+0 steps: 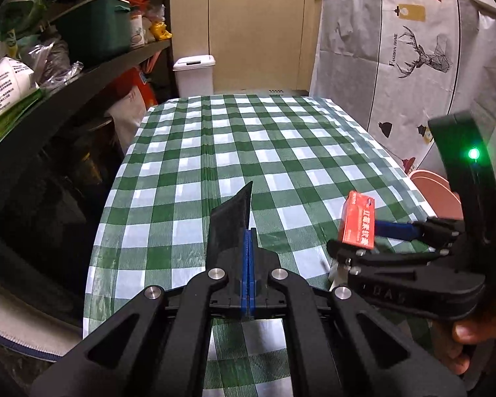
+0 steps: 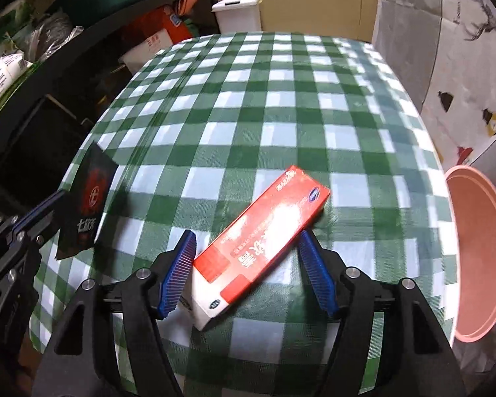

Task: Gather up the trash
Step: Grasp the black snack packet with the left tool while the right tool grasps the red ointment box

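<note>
Trash here is a red-and-white carton (image 2: 263,241) lying flat on the green-checked table (image 2: 281,99) near its right edge, slanted between the fingers of the right gripper (image 2: 246,273), whose blue pads stand apart on either side of it. That gripper tilts steeply down over the carton, a hand (image 1: 469,337) at its handle. The left gripper (image 1: 248,254), angled downward, is clamped together on a thin black packet (image 1: 233,218), held above the table's left edge. A pink bin (image 2: 479,264) sits just past the right edge.
</note>
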Motion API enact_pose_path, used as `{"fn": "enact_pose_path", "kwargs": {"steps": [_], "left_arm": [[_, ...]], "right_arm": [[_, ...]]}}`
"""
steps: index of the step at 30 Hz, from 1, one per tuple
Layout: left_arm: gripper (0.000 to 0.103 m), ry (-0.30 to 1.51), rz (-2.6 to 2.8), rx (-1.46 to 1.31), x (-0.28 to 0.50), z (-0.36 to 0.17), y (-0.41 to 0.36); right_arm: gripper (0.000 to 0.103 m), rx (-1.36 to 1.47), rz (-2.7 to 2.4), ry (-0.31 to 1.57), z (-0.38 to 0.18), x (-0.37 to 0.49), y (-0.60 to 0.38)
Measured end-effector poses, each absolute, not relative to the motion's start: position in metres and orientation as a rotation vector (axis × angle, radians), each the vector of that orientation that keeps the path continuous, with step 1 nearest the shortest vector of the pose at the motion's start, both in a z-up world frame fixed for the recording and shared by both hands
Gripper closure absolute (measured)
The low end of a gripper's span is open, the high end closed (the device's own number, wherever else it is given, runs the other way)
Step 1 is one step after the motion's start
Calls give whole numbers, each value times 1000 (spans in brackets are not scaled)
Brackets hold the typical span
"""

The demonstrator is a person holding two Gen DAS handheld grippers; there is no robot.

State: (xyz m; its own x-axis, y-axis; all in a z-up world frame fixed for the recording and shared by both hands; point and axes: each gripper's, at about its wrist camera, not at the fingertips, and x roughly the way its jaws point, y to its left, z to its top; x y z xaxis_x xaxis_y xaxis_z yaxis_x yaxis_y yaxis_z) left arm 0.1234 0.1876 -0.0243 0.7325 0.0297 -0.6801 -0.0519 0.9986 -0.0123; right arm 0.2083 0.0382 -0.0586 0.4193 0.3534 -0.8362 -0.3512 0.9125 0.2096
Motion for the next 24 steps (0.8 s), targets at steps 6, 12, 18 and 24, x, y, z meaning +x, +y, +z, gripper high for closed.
{"fn": "enact_pose_path", "kwargs": {"steps": [6,12,18,24], "left_arm": [[103,742,38,-32,125,-22,185],[103,729,26,-88,123,-17,193],[103,696,9,-138,119,-9,198],[103,678,6,-118,120,-3,188]], "right_arm": [[56,-64,440,1014,-53,201,43],[68,-41,453,999,-49,195,30],[68,-20,464,941,-30,191,18],[68,-20,472,904,-20,183,9]]}}
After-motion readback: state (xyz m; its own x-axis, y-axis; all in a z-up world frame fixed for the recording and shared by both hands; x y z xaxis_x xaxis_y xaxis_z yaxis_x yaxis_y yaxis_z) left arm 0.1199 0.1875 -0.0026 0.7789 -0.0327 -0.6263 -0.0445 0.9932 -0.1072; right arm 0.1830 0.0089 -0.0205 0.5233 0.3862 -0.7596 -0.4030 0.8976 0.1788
